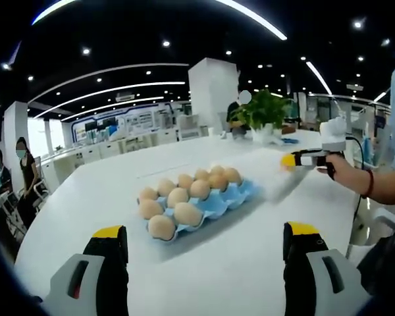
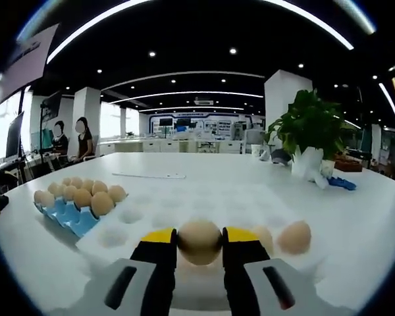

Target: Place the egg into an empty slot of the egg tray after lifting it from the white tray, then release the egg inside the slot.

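Room: open-plan office with ceiling strip lights, white pillars and people seated far off along one side.
Surface: white table (image 1: 204,276); a potted plant (image 2: 309,128) stands toward its far edge.
Blue tray (image 1: 217,204): egg tray near the table's middle, most slots filled with brown eggs; in the right gripper view some near-side slots (image 2: 69,214) look empty.
White tray (image 2: 204,197): moulded tray just beside the blue one, on the right gripper's side; two eggs (image 2: 295,237) rest at its near edge, other slots bare.
Egg (image 2: 199,242): the task's egg, clamped between the yellow-tipped jaws of the right gripper (image 2: 199,245), over the white tray's near edge; whether it has cleared its slot cannot be told.
Left gripper (image 1: 204,240): jaws wide apart, holding nothing, pointed at the blue tray from the table's near edge.
Step in hand: judged to be the pick, the egg gripped at the white tray.
Next move: likely a lift clear, a carry across to an empty blue slot, a gentle lowering, then parting the jaws.
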### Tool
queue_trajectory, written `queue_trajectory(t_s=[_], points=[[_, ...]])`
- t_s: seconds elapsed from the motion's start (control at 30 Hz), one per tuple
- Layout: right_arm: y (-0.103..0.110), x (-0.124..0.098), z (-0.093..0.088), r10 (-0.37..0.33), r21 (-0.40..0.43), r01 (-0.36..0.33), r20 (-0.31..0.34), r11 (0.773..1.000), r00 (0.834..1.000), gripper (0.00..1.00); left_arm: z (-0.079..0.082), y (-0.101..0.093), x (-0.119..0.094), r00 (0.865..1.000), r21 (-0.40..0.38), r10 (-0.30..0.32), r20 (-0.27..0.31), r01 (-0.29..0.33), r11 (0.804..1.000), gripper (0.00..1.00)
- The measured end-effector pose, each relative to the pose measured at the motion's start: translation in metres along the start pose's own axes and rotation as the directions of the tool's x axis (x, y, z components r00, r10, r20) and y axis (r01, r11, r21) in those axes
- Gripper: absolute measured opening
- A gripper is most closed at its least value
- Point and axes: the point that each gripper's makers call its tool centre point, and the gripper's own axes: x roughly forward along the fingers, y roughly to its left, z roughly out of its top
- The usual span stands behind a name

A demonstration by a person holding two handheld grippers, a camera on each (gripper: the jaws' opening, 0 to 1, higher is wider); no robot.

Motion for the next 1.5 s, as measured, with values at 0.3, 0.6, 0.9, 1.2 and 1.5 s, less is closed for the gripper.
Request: queue_trajectory(t_s=[0.3,0.6,0.9,1.2,1.5], points=[[0.012,0.002,0.01,0.021,-0.009,-0.021,0.016,1.0,1.0,0.28,0.0,0.0,0.0,1.0,0.0,0.001,0.003,-0.001,1.0,1.0],[0.034,0.006,0.012,0.065,-0.017,-0.065,0.016,0.998,0.998,0.28,0.0,0.001,-0.002,1.0,-0.002,0.001,0.007,-0.001,1.0,1.0],[0.065,0.01,0.014,0.128,-0.024,-0.128,0.016,0.992,0.992,0.28,-0.002,0.004,-0.005,1.0,-0.002,0.011,0.001,-0.011,1.0,1.0],[0.09,0.015,0.018,0.169,-0.03,-0.169,0.014,0.985,0.985,0.28,-0.002,0.005,-0.005,1.0,0.0,0.011,-0.003,-0.011,1.0,1.0],[0.111,0.022,0.018,0.213,-0.033,-0.213,0.012,0.977,0.977,0.28,-0.003,0.007,-0.005,1.0,-0.001,0.01,-0.008,-0.01,1.0,1.0]])
